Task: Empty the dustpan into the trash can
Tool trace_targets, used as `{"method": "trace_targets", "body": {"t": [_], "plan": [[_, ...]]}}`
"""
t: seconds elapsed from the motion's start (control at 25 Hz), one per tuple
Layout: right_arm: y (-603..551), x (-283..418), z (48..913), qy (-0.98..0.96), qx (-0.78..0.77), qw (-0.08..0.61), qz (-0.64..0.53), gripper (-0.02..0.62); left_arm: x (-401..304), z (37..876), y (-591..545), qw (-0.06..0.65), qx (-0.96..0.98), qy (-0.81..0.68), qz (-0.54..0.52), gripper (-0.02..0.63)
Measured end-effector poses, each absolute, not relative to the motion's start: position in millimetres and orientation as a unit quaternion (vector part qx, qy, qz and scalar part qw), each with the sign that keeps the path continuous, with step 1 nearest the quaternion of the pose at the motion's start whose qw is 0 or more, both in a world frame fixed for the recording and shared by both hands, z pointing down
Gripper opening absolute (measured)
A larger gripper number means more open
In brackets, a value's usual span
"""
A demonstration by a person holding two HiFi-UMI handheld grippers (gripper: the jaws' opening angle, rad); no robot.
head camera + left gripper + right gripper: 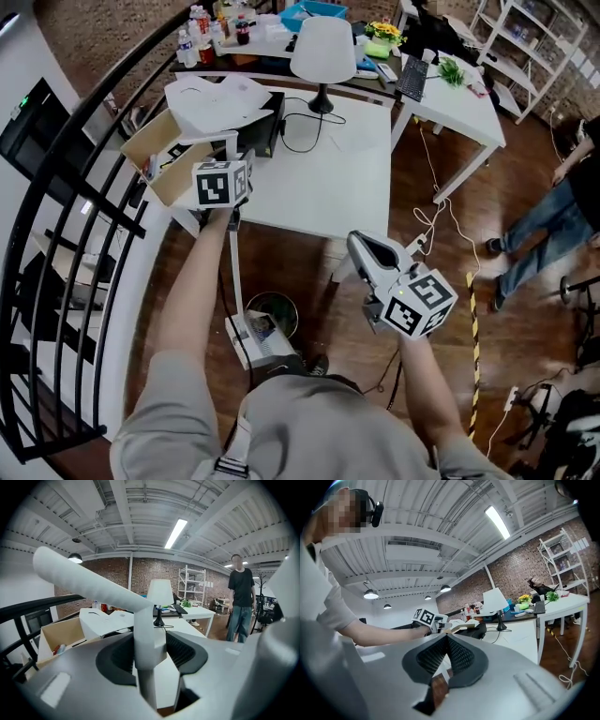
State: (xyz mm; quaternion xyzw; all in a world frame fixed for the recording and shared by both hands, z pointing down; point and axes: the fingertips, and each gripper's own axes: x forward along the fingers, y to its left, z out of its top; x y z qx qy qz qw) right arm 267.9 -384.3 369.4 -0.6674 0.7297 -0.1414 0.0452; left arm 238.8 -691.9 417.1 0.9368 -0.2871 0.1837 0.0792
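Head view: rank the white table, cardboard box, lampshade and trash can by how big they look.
1. white table
2. cardboard box
3. lampshade
4. trash can, partly covered by the dustpan; it sits farther from the camera, so its rank against the lampshade is unsure.

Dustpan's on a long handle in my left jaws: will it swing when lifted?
Likely yes: the dustpan is far below the left gripper on a thin handle, so it may sway. It looks like light plastic, probably easy to tip over the trash can.
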Motion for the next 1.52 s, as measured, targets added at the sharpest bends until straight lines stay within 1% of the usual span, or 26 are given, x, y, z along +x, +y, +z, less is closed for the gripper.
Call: {"method": "trace_targets", "body": {"t": [0.2,0.44,0.76,1.12,1.32,1.52], "plan": [[-395.4,281.7,371.7,0.724,-0.674,0.042,-0.142,0.0,269.4,437.8,-706.6,0.087,0.935,-0.278,0.201,0.195],[-413.2,280.5,382.6,0.726,-0.668,0.039,-0.156,0.0,286.8,452.6,-724.0,0.093,0.931,-0.279,0.215,0.195],[-440.9,276.2,392.0,0.736,-0.657,0.03,-0.163,0.0,294.6,459.1,-737.5,0.098,0.932,-0.278,0.21,0.193],[-486.1,275.9,400.6,0.753,-0.637,0.014,-0.166,0.0,287.9,458.1,-744.9,0.1,0.931,-0.281,0.209,0.193],[-515.3,289.1,410.5,0.773,-0.61,0.01,-0.174,0.0,302.0,467.2,-751.6,0.1,0.928,-0.287,0.215,0.193],[-541.0,315.1,408.4,0.795,-0.579,0.015,-0.181,0.0,318.5,482.1,-749.8,0.096,0.912,-0.306,0.256,0.193]]}}
